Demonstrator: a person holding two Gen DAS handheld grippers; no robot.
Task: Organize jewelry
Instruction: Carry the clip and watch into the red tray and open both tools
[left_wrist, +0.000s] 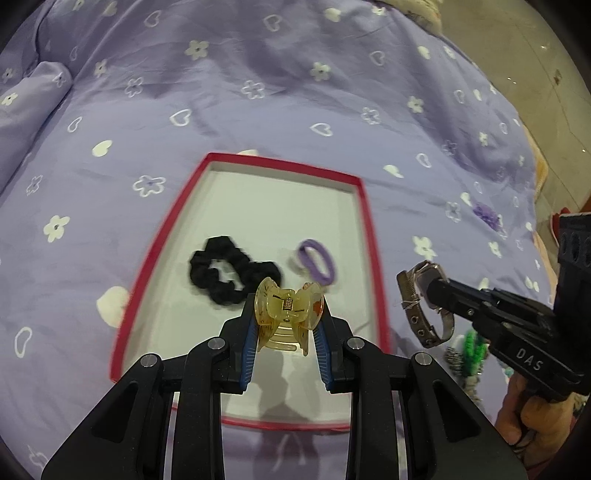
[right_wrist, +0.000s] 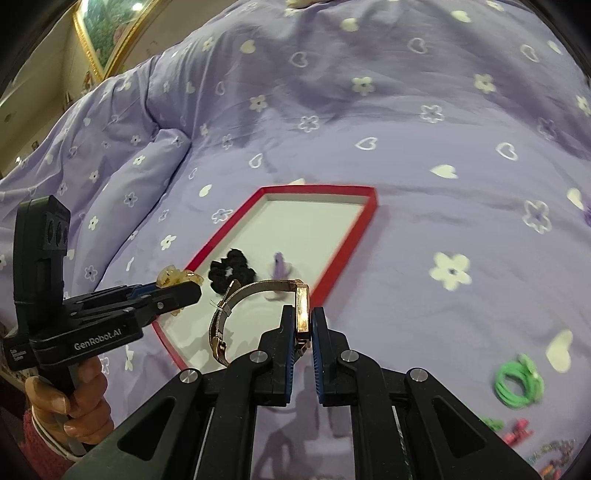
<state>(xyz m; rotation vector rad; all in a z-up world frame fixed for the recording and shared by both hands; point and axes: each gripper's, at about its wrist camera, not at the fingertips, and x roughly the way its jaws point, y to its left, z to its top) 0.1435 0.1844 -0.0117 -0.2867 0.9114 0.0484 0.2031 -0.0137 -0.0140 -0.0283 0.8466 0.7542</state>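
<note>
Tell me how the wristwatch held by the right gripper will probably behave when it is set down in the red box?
The wristwatch is pinched by its case in the right gripper; its mesh band arcs out unsupported, so it looks semi-flexible and may flop sideways. It seems metal, probably heavy for its size. In the red box it will likely tip, not roll.

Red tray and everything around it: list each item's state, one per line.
Red tray: open, on the bedspread.
Black scrunchie: lying in the tray.
Purple hair tie: lying in the tray.
Yellow claw clip: gripped by left hand-held gripper.
Wristwatch: gripped by right hand-held gripper.
Green hair ties: loose on the bedspread.
</note>
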